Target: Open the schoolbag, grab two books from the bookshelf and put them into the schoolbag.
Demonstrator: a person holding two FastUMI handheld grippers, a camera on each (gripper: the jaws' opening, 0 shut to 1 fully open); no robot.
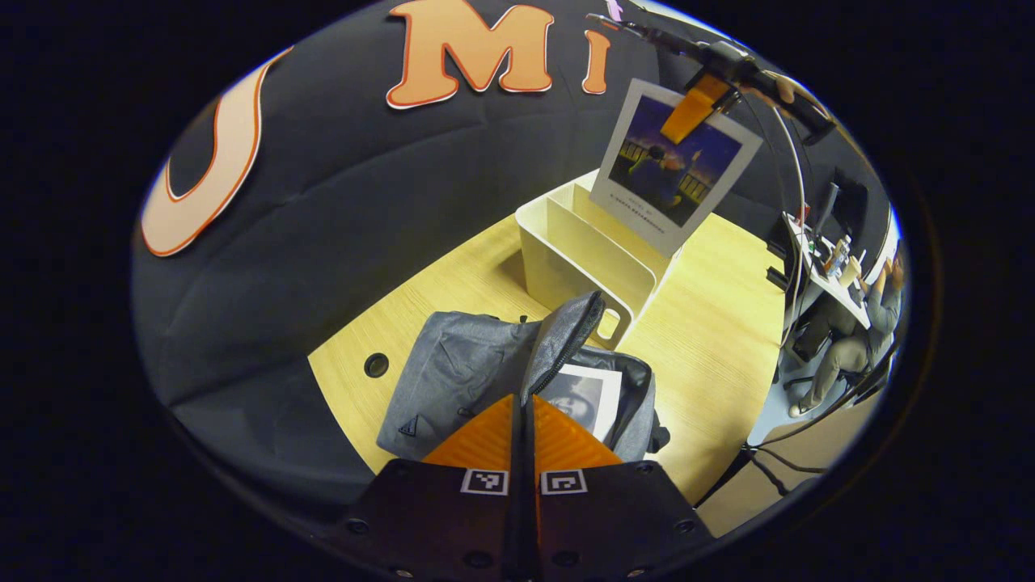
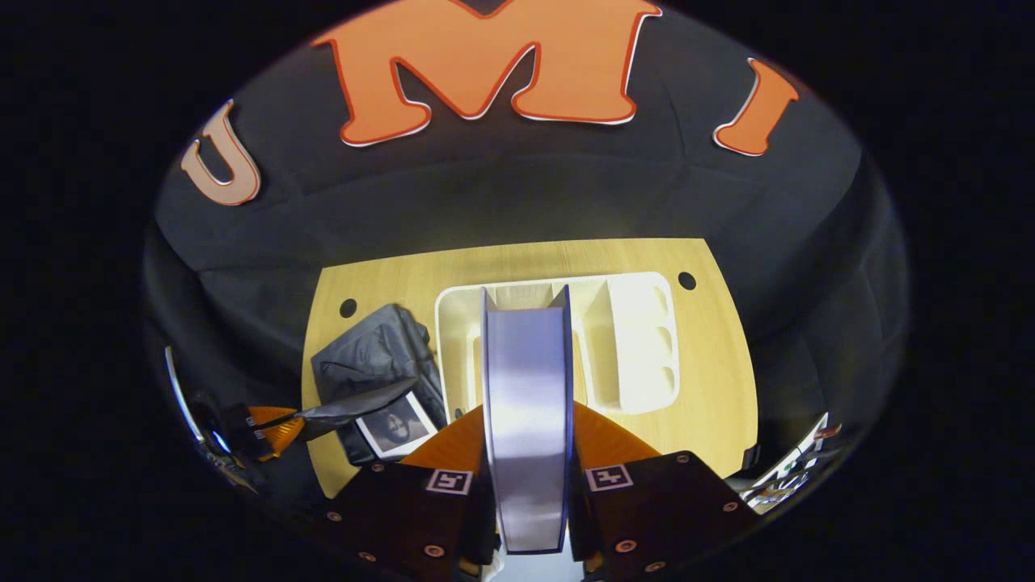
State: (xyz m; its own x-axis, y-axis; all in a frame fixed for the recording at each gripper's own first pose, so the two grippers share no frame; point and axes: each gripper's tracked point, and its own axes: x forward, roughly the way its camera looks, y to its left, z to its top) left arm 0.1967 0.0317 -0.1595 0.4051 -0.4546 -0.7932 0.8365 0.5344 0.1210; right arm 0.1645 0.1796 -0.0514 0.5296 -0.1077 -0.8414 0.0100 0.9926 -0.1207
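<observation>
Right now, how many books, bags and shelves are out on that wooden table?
Books: 2, the white-bordered book with a dusk picture held by the right gripper, and a black-and-white cover book inside the bag
Grey fabric schoolbags: 1
Cream plastic bookshelves: 1
Total: 4

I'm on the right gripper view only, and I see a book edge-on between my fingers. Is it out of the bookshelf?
Observer: From the left gripper view, the book hangs tilted from the right gripper. Its lower edge is about level with the rim of the bookshelf. I can't tell if it's fully clear.
Operator: Is the schoolbag open enough?
Observer: The left gripper is shut on the flap of the schoolbag and holds it upright. The mouth gapes beside it, with the first book lying inside.
</observation>
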